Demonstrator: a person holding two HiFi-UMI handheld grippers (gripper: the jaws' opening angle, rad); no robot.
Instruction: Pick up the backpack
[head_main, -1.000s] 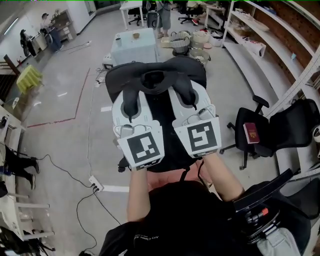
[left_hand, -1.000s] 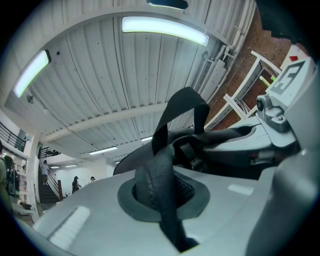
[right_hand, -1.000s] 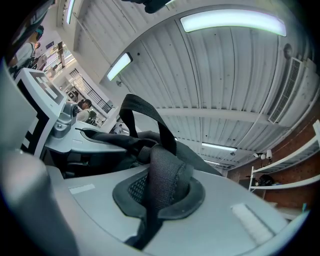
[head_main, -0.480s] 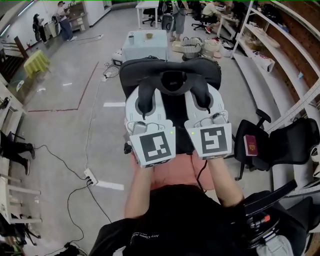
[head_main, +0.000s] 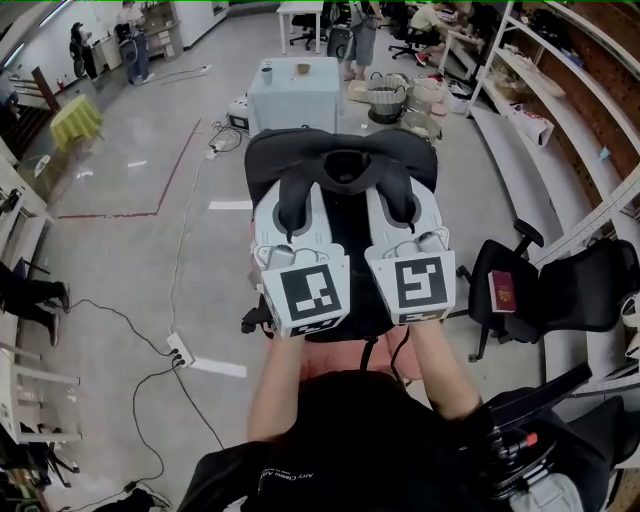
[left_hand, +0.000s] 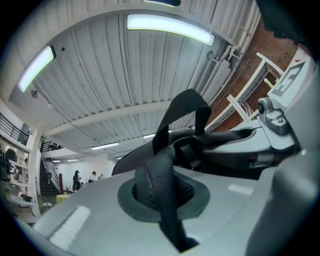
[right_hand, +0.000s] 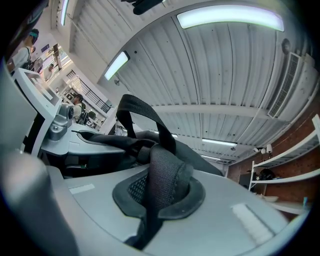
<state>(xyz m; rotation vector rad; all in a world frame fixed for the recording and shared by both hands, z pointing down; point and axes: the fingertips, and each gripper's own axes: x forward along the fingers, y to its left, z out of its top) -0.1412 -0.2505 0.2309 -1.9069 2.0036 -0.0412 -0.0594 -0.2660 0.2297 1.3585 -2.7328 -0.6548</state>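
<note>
Two black mesh straps (left_hand: 162, 185) of the black fabric backpack (head_main: 345, 150) are pinched tight: grey left gripper (head_main: 290, 200) at eleven o'clock, grey right gripper (head_main: 400, 195) at one o'clock.

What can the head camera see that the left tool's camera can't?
Only the head view shows the floor, the black chair with a red booklet on it, and the person's arms. Only the left gripper view shows the ceiling lights and, close up, the left tool shut on a backpack strap. Both show the backpack and the right tool.
</note>
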